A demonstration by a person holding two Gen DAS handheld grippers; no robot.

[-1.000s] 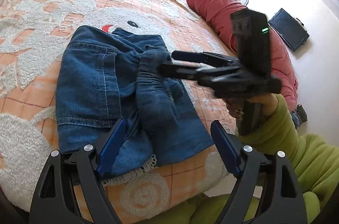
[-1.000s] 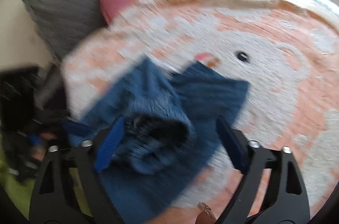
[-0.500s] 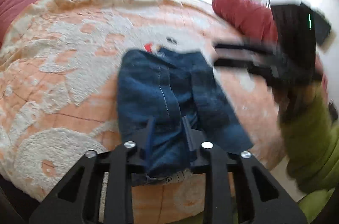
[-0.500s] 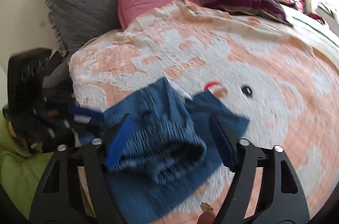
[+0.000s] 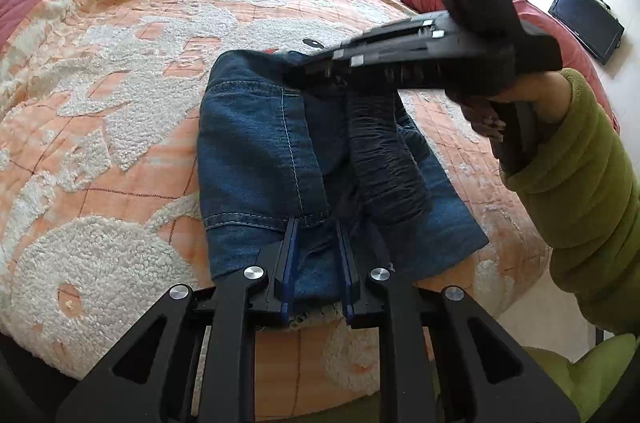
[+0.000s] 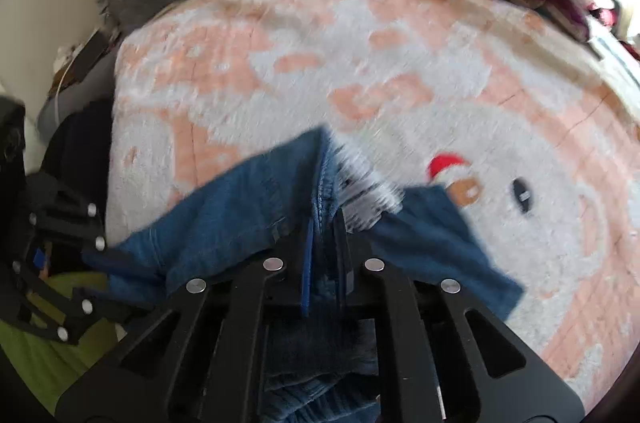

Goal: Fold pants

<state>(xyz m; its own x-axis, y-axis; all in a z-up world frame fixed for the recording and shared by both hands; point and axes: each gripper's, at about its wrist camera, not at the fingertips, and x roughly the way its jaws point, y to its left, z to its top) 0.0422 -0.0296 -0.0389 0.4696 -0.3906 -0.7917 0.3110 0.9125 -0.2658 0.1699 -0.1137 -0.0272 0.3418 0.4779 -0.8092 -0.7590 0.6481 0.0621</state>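
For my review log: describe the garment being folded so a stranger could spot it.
On the orange-and-white blanket, near its front edge, lie blue denim pants. Both the left gripper and right gripper pinch them. Nothing else there is denim with pale stitching.

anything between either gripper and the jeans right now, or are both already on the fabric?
Nothing visible in the way. The left gripper is shut on the near edge of the jeans, denim pinched between its fingers. The right gripper is shut on a raised fold of the same jeans. Around them lies only the orange-and-white blanket.
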